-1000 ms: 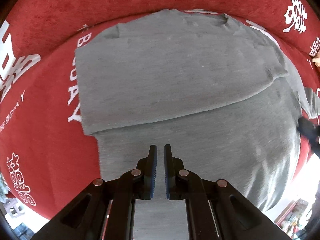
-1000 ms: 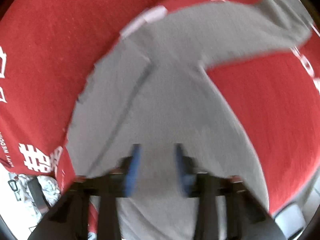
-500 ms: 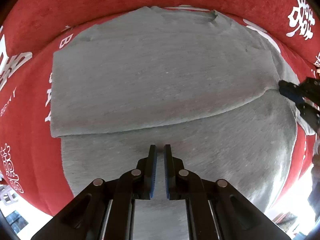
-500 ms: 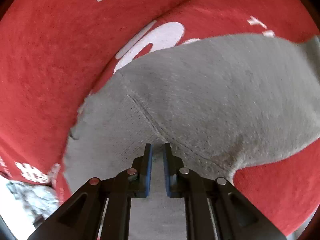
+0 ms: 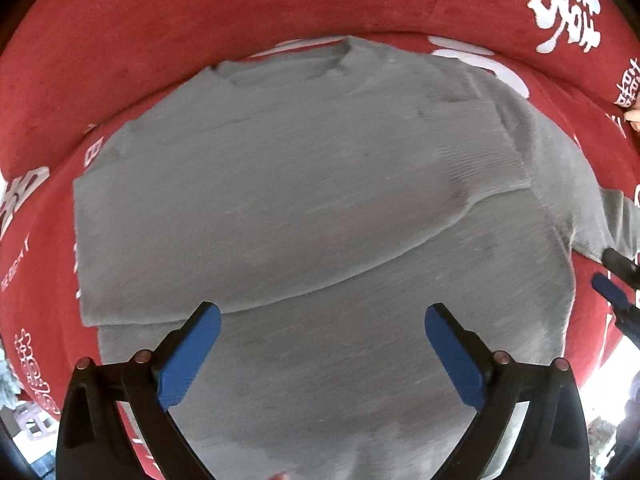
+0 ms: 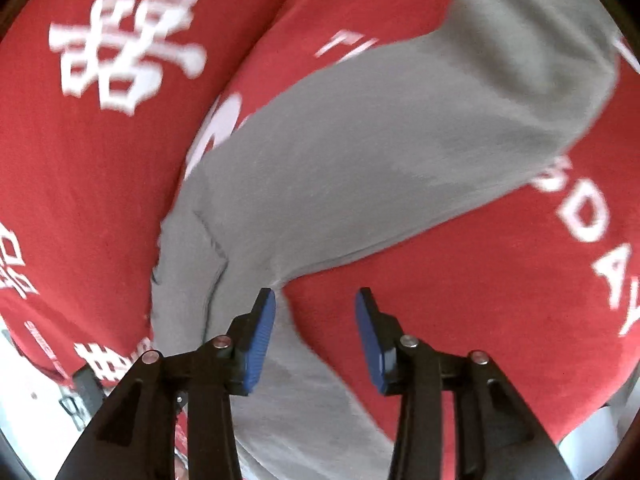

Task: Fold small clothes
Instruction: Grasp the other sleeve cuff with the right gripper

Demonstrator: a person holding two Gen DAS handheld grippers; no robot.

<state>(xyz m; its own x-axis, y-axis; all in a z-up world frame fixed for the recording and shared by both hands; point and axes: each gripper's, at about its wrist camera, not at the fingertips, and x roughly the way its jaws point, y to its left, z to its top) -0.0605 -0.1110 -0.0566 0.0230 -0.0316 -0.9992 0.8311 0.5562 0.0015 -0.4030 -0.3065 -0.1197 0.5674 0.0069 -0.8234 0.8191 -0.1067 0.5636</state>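
Note:
A small grey long-sleeved top (image 5: 312, 184) lies flat on the red cloth (image 5: 200, 20), with one flap folded over its body. Straight above the body hangs my left gripper (image 5: 322, 322), its jaws opening wide and nothing between the blue pads. In the right wrist view the top's grey sleeve (image 6: 380, 152) stretches away to the upper right. My right gripper (image 6: 316, 312) sits just off the armpit, jaws opening; the left pad (image 6: 260, 332) is over the grey fabric, and red cloth shows in the gap. The right gripper's fingers (image 5: 612, 292) show at the left view's right edge.
The red cloth (image 6: 100, 160) carries white printed characters and letters (image 6: 128, 44) all around the top. Its edge runs along the lower left, with a pale floor and a dark object (image 6: 86, 388) beyond. A fingertip (image 5: 633, 114) shows at the far right.
Both grippers, shut earlier, now stand open. The left one has slid along the top's body. The right one has moved from the shoulder seam to the armpit.

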